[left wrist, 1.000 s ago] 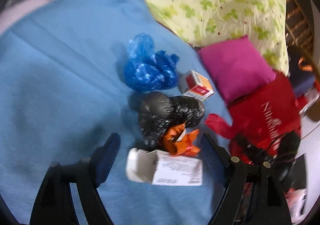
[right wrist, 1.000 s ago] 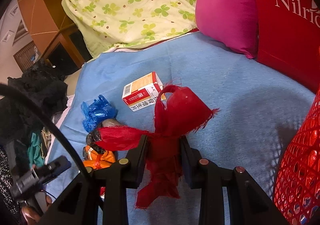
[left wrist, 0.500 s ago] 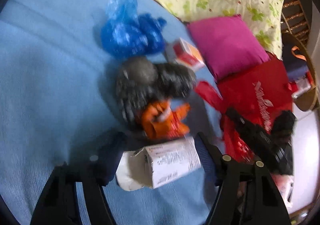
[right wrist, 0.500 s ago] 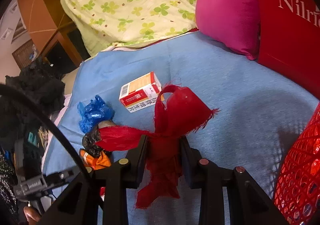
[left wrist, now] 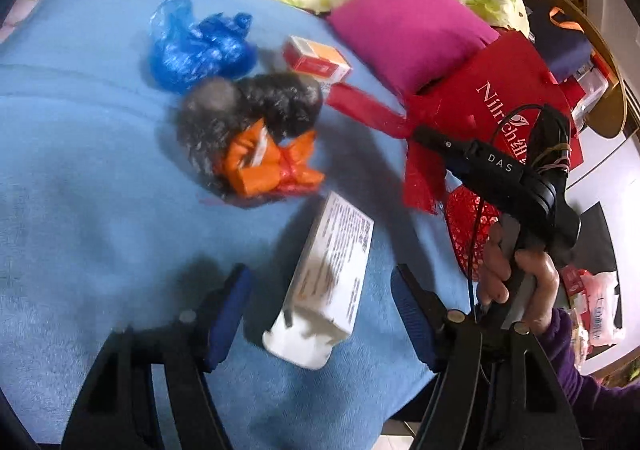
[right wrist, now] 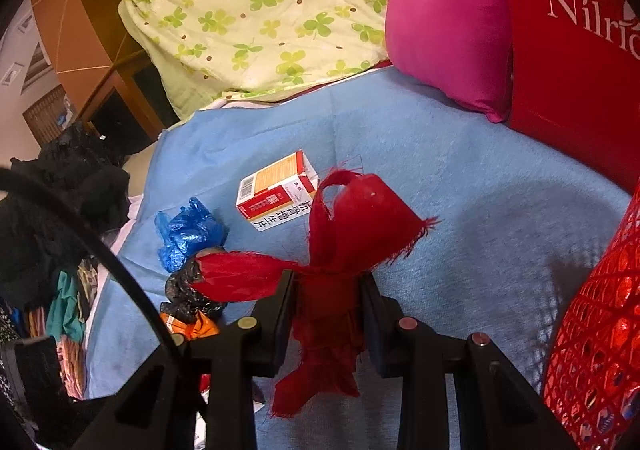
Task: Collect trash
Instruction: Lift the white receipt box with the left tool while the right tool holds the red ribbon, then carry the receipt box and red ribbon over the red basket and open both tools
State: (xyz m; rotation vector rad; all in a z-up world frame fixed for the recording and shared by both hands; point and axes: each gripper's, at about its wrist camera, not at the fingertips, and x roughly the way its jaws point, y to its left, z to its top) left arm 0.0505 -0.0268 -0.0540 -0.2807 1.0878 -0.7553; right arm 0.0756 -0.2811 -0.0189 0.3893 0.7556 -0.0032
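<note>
1. The left hand-held gripper [left wrist: 320, 314] is spread wide over the blue blanket [left wrist: 80, 189], its blue-padded fingers [left wrist: 228, 310] on either side of a white carton [left wrist: 328, 282] without touching it.
2. The white carton lies tilted on the blanket, its open end toward the camera and its printed side up.
3. Beyond it sit an orange wrapper [left wrist: 272, 165] against a crumpled black bag [left wrist: 248, 109], then a crumpled blue plastic bag [left wrist: 200, 45] and a red-and-orange medicine box [left wrist: 316, 59].
4. The right hand-held gripper [right wrist: 328, 302] is pinched on a frayed red ribbon [right wrist: 352, 221], whose loops fan out above the fingers while a tail hangs below.
5. In the left view the person's right hand [left wrist: 516, 274] grips that tool's handle beside a red mesh basket [left wrist: 468, 226].
6. A magenta pillow [right wrist: 448, 21] leans on a red bag [right wrist: 572, 49] printed "Nilri"; a clover-print quilt [right wrist: 260, 9] lies behind.
</note>
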